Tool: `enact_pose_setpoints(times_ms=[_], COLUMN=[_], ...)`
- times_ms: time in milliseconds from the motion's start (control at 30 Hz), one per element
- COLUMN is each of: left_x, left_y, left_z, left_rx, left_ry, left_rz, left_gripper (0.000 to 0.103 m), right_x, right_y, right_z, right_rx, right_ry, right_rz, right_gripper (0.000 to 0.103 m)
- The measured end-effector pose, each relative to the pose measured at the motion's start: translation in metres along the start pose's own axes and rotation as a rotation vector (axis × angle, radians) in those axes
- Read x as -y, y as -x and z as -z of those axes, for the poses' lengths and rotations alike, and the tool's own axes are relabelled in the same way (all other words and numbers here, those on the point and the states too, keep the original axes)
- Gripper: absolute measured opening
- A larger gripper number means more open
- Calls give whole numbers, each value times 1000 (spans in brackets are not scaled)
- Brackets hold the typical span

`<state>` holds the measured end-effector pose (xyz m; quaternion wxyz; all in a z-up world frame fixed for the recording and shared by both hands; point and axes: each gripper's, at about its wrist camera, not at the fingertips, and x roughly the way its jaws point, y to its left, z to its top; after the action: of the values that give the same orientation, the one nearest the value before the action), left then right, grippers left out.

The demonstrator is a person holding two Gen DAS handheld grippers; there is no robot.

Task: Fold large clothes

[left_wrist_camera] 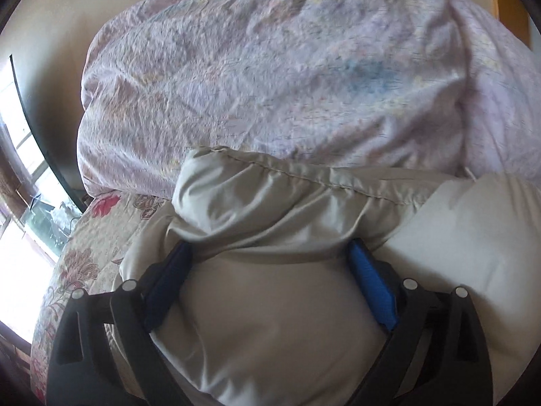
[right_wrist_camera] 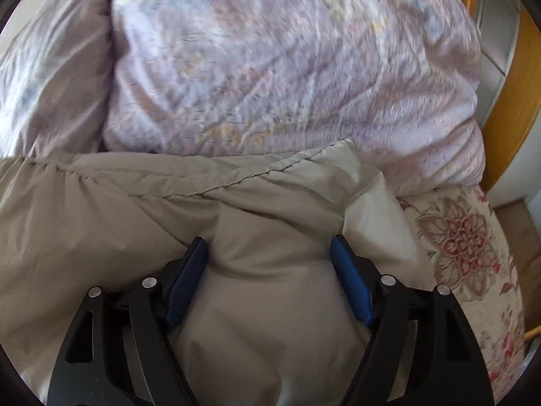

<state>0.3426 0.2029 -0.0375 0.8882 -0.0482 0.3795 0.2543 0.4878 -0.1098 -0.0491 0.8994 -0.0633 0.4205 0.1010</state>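
Beige garment (left_wrist_camera: pixel 270 304) lay puffy on floral bedspread (left_wrist_camera: pixel 88 237), lilac quilt (left_wrist_camera: pixel 270 67) behind. Left gripper (left_wrist_camera: pixel 270 257) and right gripper (right_wrist_camera: pixel 268 250) both spread wide, fabric bulging between fingers, no pinch.

A puffy lilac quilt (left_wrist_camera: pixel 287 67) with a faint floral print lies bunched just ahead of the left tongs (left_wrist_camera: pixel 269 246) and fills the upper view; a seam or fold runs down it ahead and to the right. Ahead of the right tongs (right_wrist_camera: pixel 268 241) the same quilt is blurred. A cream bedspread (left_wrist_camera: pixel 88 237) with red and mauve flowers shows beside and below the left tongs on their left, and to the right of the right tongs. Far left of the left tongs is a bright window (left_wrist_camera: pixel 20 203), edged by a dark strip (left_wrist_camera: pixel 37 135). A pale wall (left_wrist_camera: pixel 61 17) rises beyond the quilt. A wooden frame (right_wrist_camera: pixel 520 101) stands ahead and right of the right tongs.
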Motion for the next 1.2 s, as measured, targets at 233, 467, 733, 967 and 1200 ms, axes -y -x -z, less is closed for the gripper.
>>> enact_pose_setpoints(times_ms=[233, 467, 733, 967, 1200], left_x=[-3, -8, -5, -7, -10], left_y=[-21, -40, -48, -51, -55], left_z=[-2, -4, 3, 4, 2], left_rx=[-34, -53, -33, -36, -52], left_ry=[28, 49, 53, 62, 66], left_rz=[-1, 22, 29, 41, 41], left_gripper=[99, 101, 101, 101, 101], right_x=[3, 6, 9, -5, -2], right_y=[-17, -28, -35, -37, -37], right_z=[0, 1, 0, 1, 3], right_rx=[-9, -8, 1, 3, -2], right_ry=[-24, -41, -41, -36, -40], right_rz=[27, 32, 50, 61, 55], right_gripper=[81, 85, 86, 87, 87])
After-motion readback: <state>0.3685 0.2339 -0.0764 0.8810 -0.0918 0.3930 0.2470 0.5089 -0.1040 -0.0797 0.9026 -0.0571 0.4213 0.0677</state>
